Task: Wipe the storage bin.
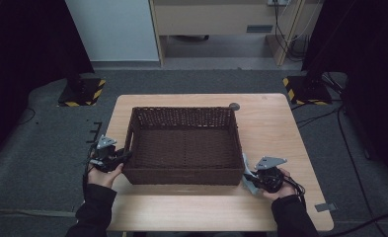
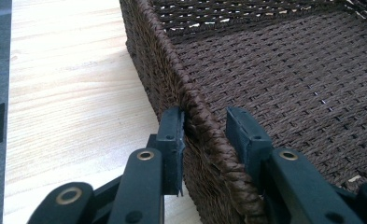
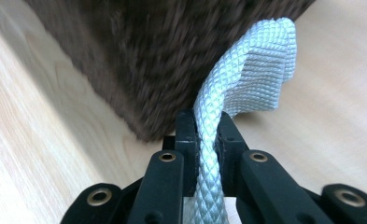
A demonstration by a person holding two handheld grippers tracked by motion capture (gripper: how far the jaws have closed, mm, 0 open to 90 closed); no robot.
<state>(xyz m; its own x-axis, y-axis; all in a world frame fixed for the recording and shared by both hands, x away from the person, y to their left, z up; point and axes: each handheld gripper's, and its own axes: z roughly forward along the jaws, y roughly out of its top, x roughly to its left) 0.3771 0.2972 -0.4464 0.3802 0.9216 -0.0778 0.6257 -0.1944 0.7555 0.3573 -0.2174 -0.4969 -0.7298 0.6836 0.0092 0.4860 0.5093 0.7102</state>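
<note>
A dark brown woven basket (image 1: 184,109) stands with nothing in it in the middle of the wooden table (image 1: 270,123). My left gripper (image 1: 126,157) is at its left wall near the front corner. In the left gripper view the jaws (image 2: 204,126) straddle the basket's rim (image 2: 172,60), one pad flat on the outer face and one inside, shut on it. My right gripper (image 1: 251,181) is at the basket's front right corner, shut on a white woven cloth (image 1: 247,175). The cloth (image 3: 260,70) rises from between the right gripper's pads (image 3: 205,126) and curls over, close to the basket's corner (image 3: 139,56).
A small dark disc (image 1: 234,106) lies at the table's far edge, and a grey strip (image 1: 326,207) near its front right corner. Two stand bases with yellow-black stripes (image 1: 83,94) (image 1: 305,89) sit on the floor beyond the table. Cables trail at the right.
</note>
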